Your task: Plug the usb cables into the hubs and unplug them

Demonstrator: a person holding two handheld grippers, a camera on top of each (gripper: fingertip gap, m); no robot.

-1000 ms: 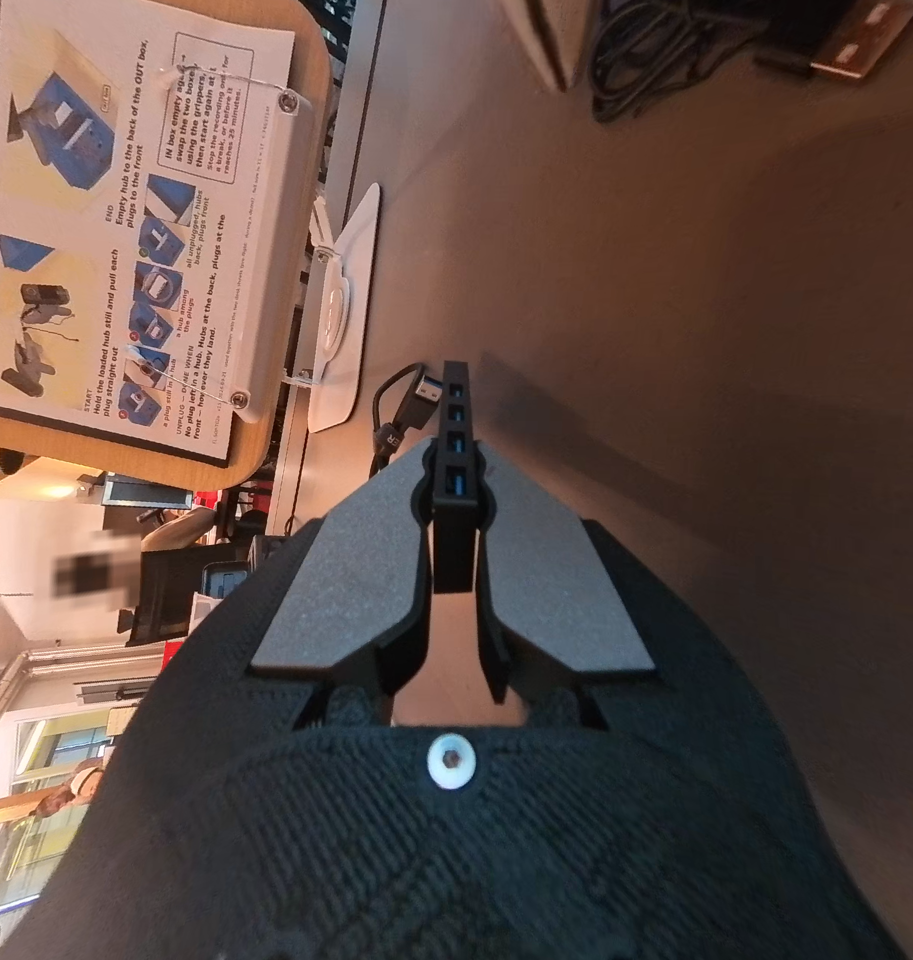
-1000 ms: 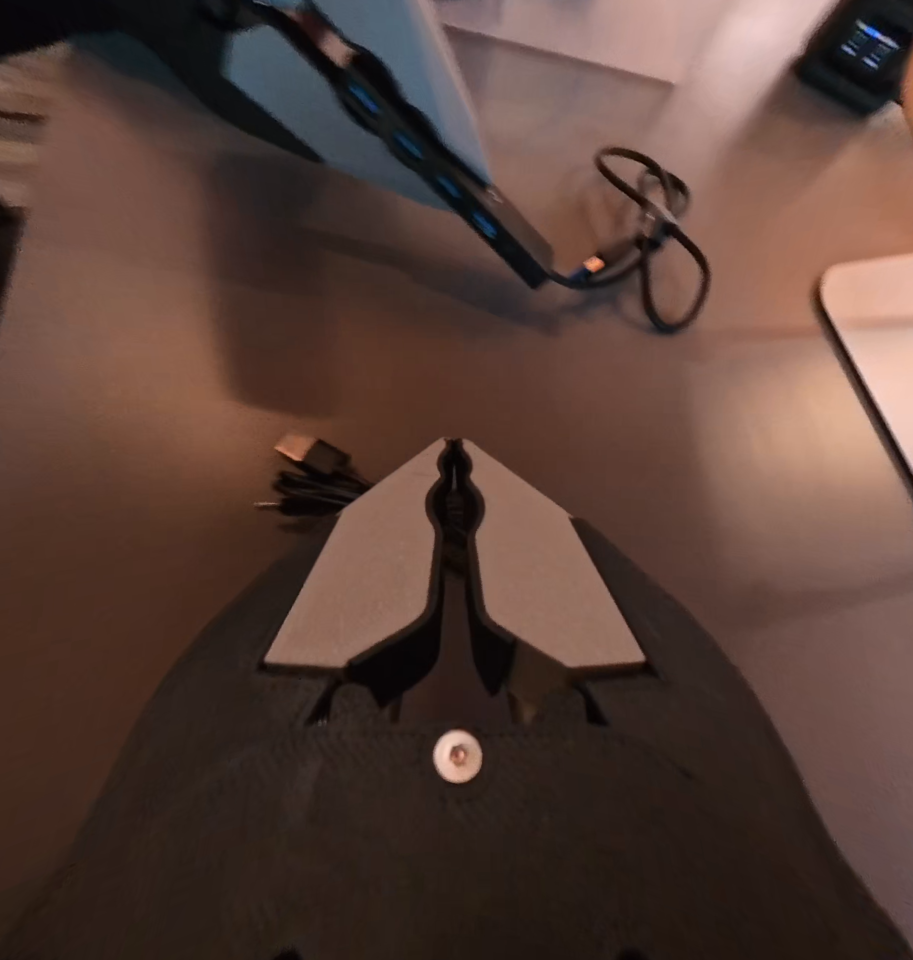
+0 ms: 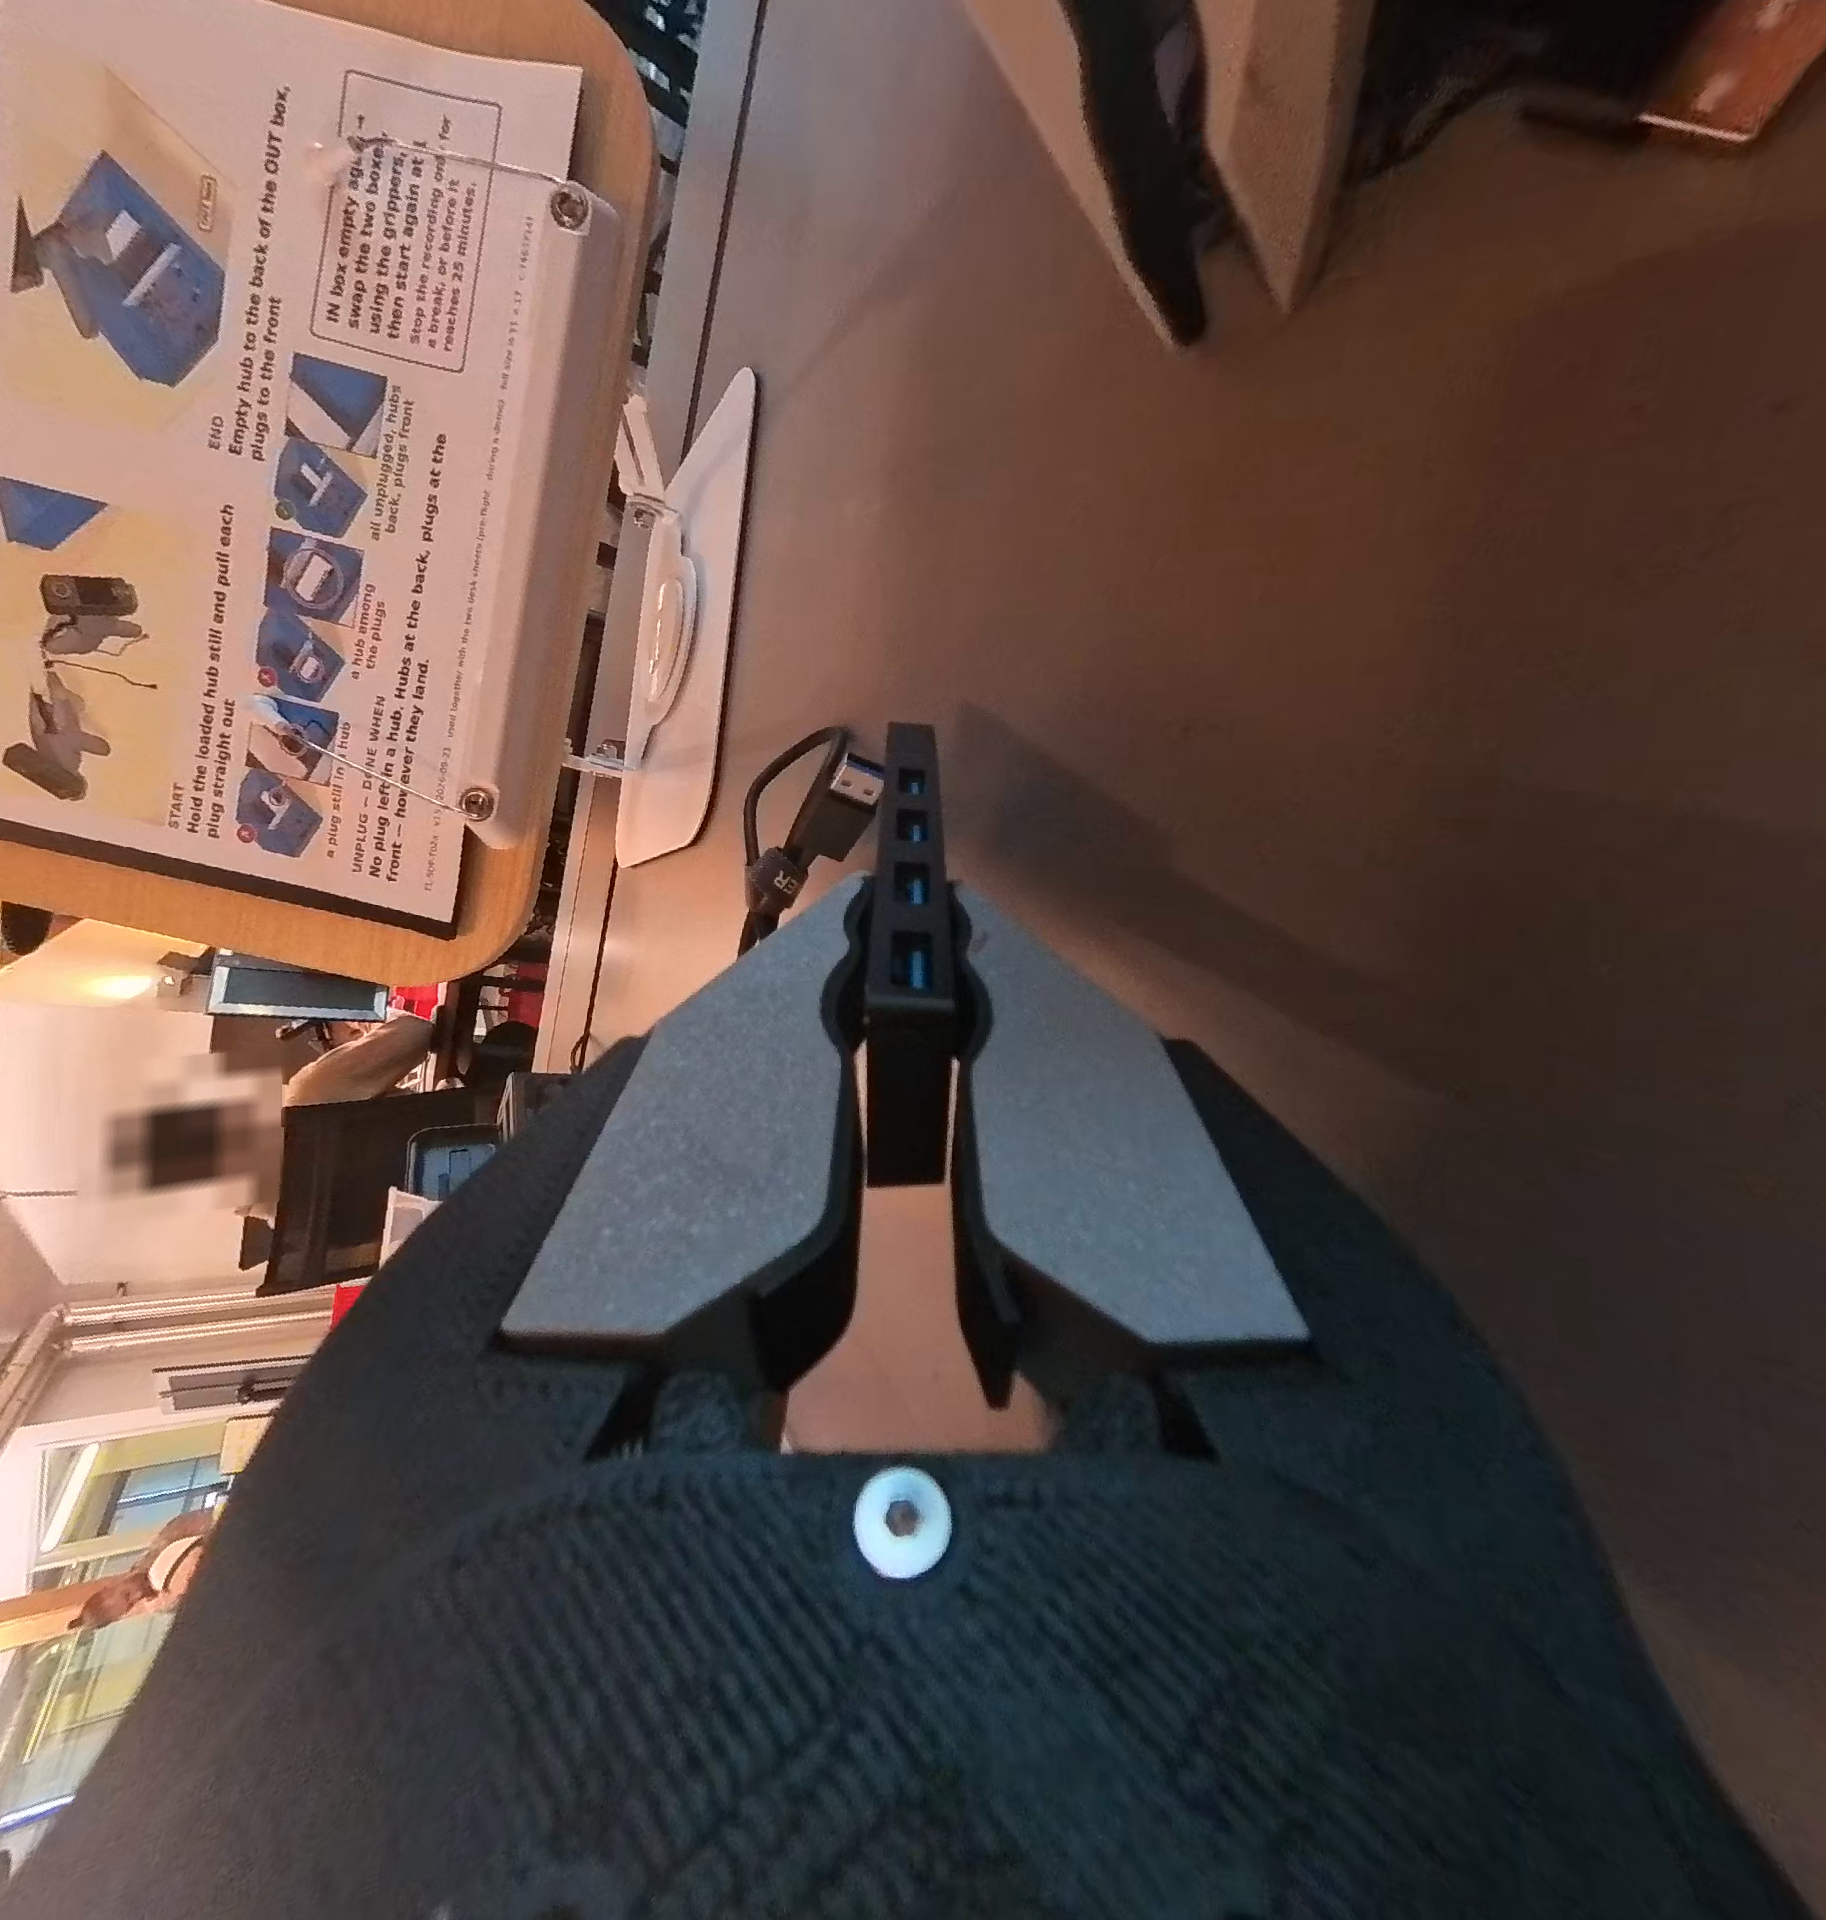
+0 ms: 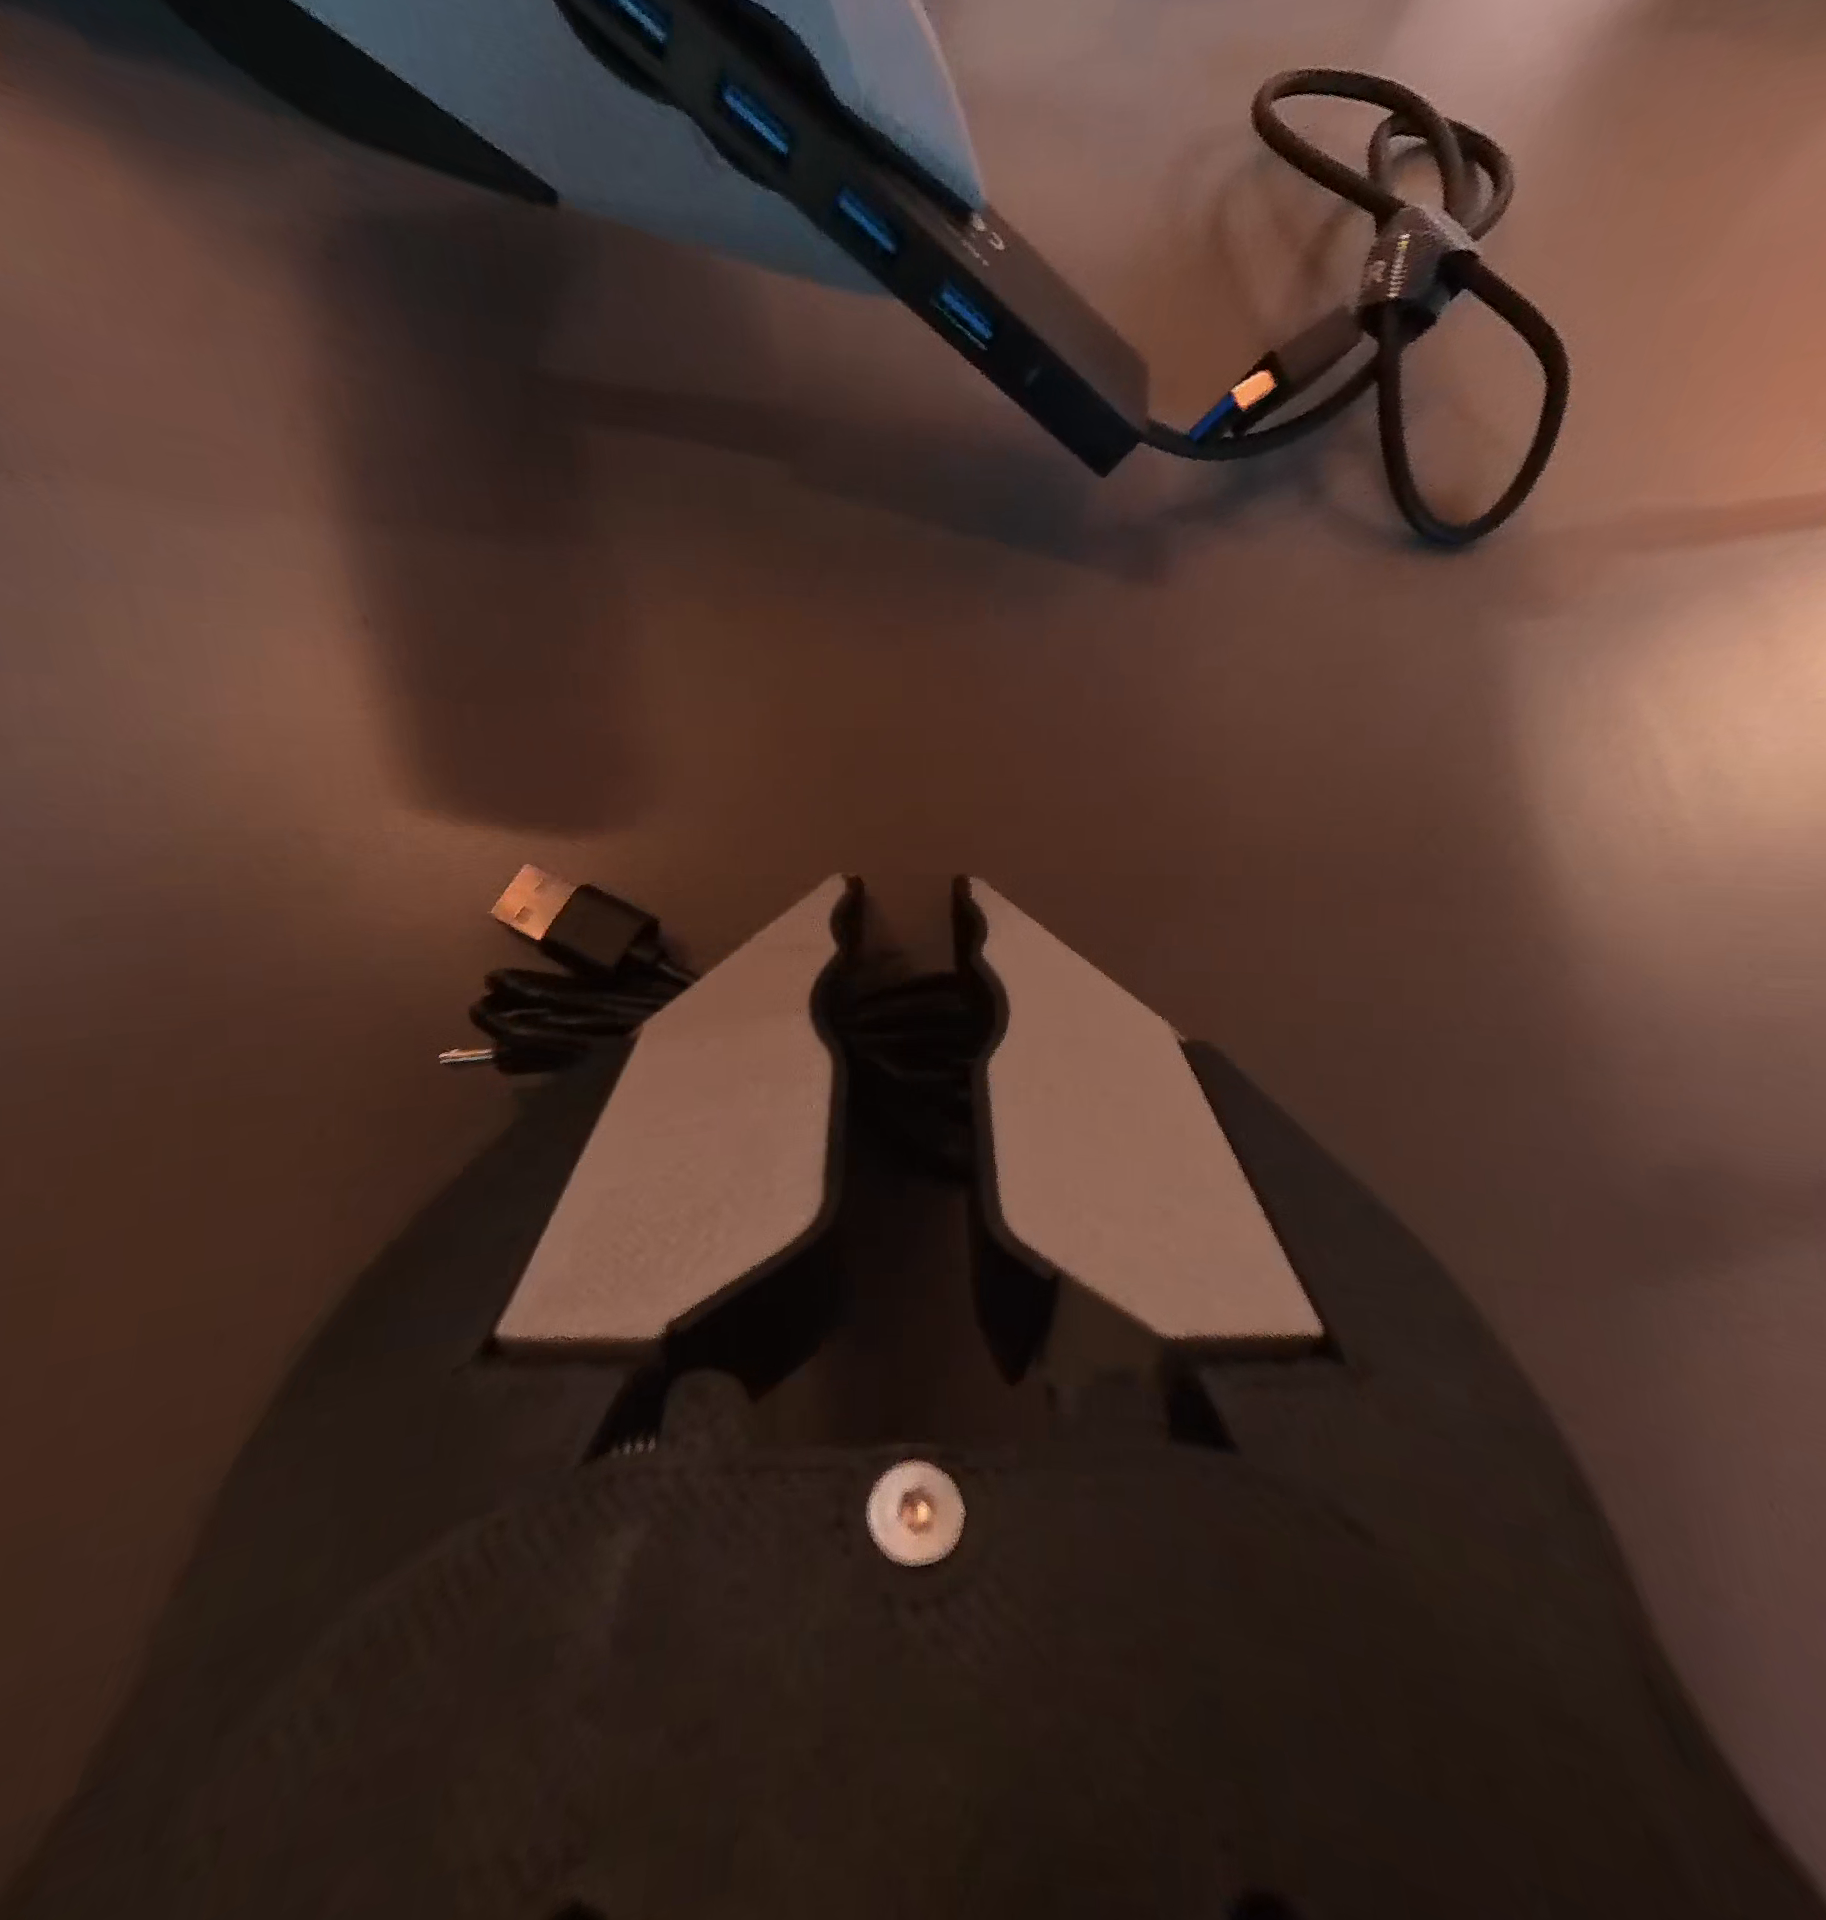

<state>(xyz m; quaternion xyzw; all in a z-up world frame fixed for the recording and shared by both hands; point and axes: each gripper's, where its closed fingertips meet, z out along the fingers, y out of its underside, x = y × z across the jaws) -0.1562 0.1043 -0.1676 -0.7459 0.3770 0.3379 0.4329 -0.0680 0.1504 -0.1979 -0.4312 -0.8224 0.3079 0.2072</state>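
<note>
Black plastic fills my left wrist view: my left gripper [image 3: 909, 914] is clamped on a slim black hub [image 3: 911, 883], its fingers pressed against both long sides. The hub sticks out forward past the fingertips, and I count 4 blue-lined ports along its upper face. Its own short cable [image 3: 784, 831] curls off the far end, with a metal plug [image 3: 855, 781] lying just beside the hub's tip. Past it, a white stand base [image 3: 696, 582] sits on the brown table [image 3: 1408, 727], and an instruction sheet on a wooden board [image 3: 587, 520] hangs at upper left.

From my right wrist view, my right gripper [image 4: 907, 894] hovers low over the table with its fingers apart by a narrow gap, clamping nothing. A bundled black USB cable [image 4: 566, 1003] lies on the table under and just left of the fingers, its metal plug [image 4: 530, 902] pointing away to the upper left. The hub [image 4: 992, 291] shows at the top, well apart from this cable, its looped cable [image 4: 1428, 312] resting on the table.
</note>
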